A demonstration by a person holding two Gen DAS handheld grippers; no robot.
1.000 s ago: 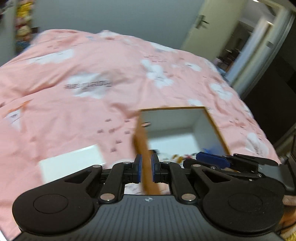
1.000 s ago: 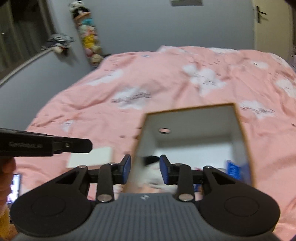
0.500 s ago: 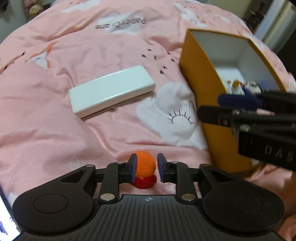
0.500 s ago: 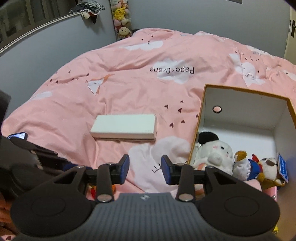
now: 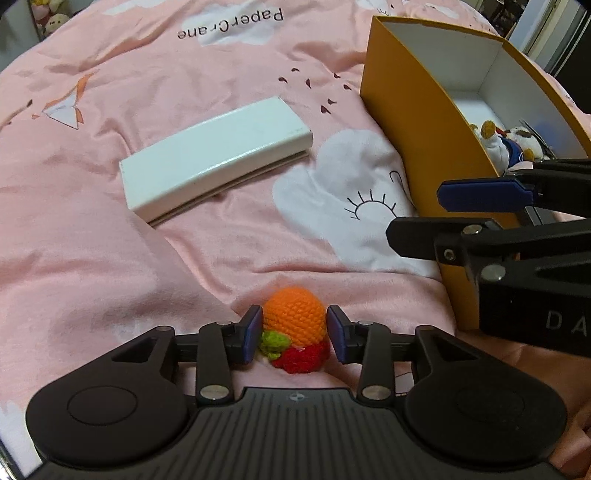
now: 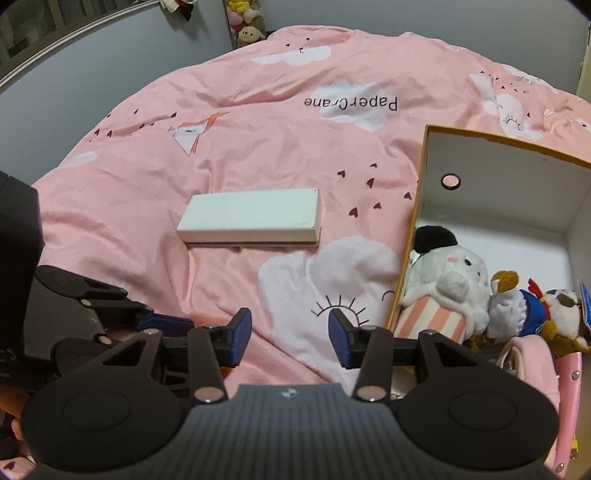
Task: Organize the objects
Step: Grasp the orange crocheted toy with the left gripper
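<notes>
A crocheted toy (image 5: 295, 326), orange on top, red below with a green leaf, lies on the pink bedspread. My left gripper (image 5: 294, 334) straddles it, open, its pads beside the toy's sides. A flat white box (image 5: 216, 157) lies further out; it also shows in the right wrist view (image 6: 251, 216). An open orange cardboard box (image 5: 410, 122) stands to the right, with several plush toys (image 6: 454, 284) inside. My right gripper (image 6: 291, 332) is open and empty above the bedspread, left of the cardboard box (image 6: 413, 236).
The pink bedspread (image 6: 258, 122) with cloud prints covers the whole bed. A grey wall and a hanging row of plush toys (image 6: 245, 22) stand behind it. My right gripper's fingers (image 5: 484, 192) reach in from the right of the left wrist view.
Both grippers have swung away from the cardboard box and come down to the left. My left gripper now has the crocheted toy between its pads, and its jaws stand wider than half a second ago.
</notes>
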